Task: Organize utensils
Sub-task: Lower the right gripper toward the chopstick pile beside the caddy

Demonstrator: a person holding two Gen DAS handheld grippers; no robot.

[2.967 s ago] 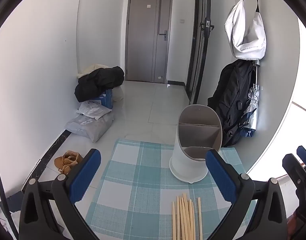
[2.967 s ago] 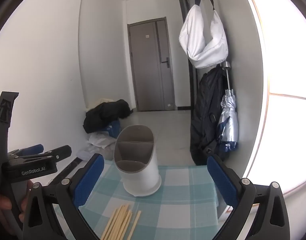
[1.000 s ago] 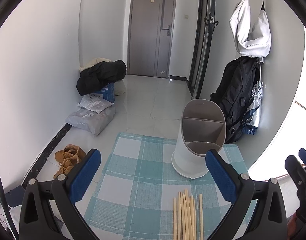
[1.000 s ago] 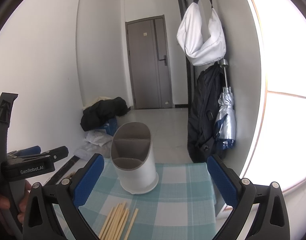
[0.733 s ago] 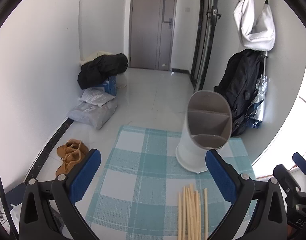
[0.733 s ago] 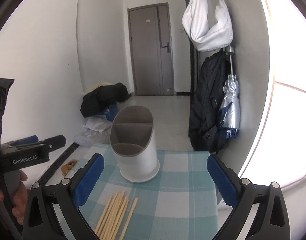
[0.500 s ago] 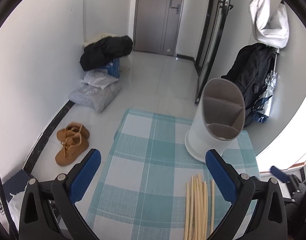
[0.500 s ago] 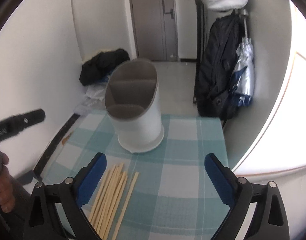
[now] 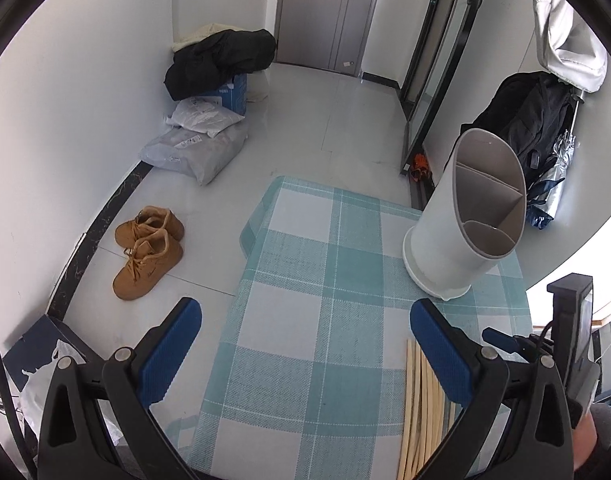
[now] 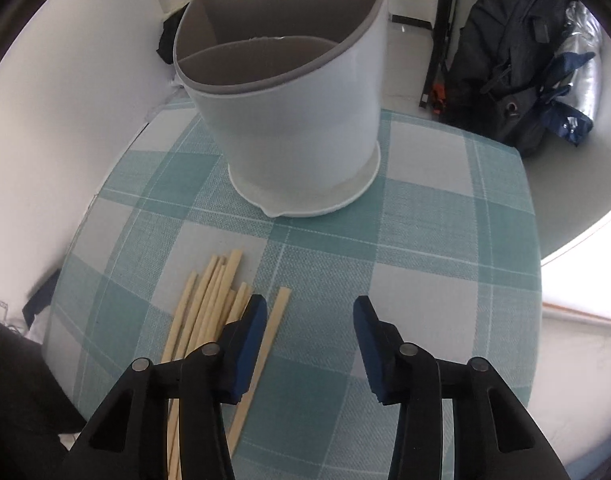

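The right tool (image 10: 308, 312) is seen closing with only checked counter (image 10: 445, 240) between its pads, the chopsticks (image 10: 209, 304) lying just left of it and the white holder (image 10: 297, 120) beyond, while the left tool (image 9: 305, 332) is held wide and empty.

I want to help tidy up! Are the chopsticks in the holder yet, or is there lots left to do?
Nothing is put away yet: the white utensil holder looks empty. All the wooden chopsticks lie on the checked tablecloth. The right hand-held gripper is closing above the cloth beside them, with nothing between its pads. The left hand-held gripper is open and holds nothing. Every chopstick is left.
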